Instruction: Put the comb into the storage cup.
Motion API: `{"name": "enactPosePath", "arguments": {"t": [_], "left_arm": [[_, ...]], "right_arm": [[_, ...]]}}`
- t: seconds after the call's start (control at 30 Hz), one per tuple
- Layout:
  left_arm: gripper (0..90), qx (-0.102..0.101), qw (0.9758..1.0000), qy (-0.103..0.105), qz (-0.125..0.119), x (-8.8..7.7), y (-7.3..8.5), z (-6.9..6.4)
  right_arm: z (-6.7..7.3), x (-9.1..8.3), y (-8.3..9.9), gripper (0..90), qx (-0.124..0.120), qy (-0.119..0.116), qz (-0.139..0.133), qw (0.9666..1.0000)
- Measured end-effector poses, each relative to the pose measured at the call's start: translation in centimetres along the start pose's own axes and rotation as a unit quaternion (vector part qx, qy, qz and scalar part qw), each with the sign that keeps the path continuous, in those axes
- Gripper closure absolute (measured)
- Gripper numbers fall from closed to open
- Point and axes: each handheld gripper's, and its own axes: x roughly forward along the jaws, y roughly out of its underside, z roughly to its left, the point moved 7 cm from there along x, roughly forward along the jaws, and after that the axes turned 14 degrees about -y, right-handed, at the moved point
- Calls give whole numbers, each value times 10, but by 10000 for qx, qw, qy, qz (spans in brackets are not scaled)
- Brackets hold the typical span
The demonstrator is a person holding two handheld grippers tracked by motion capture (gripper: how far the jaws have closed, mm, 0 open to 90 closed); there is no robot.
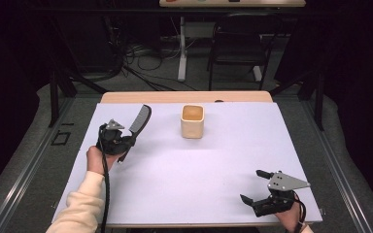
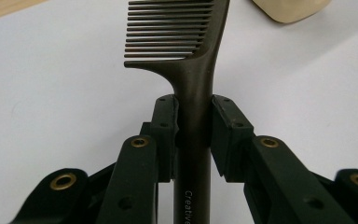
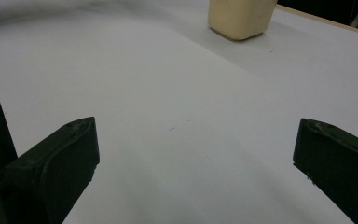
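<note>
Where jaws clamp it, comb (image 2: 193,88) handle hides.

In the left gripper view the comb (image 2: 193,79) runs off the top edge, its teeth cut short, and its handle leaves the bottom edge, the white lettering there clipped after a few letters; the cream cup (image 2: 291,9) shows as a corner at the top; in the right gripper view the cup's rim is cut off, and both jaws run past the bottom edge.
</note>
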Motion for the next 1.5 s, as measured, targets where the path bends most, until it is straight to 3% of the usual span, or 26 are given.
{"name": "enactPosePath", "arguments": {"t": [0.97, 1.5], "left_arm": [[721, -9, 9987, -174, -483, -2, -13, -11], [721, -21, 9964, -224, -823, -8, -29, -17]], "right_arm": [[-1, 0, 0, 0, -11, 16, 26, 10000], [0, 1, 1, 0, 0, -2, 35, 10000]]}}
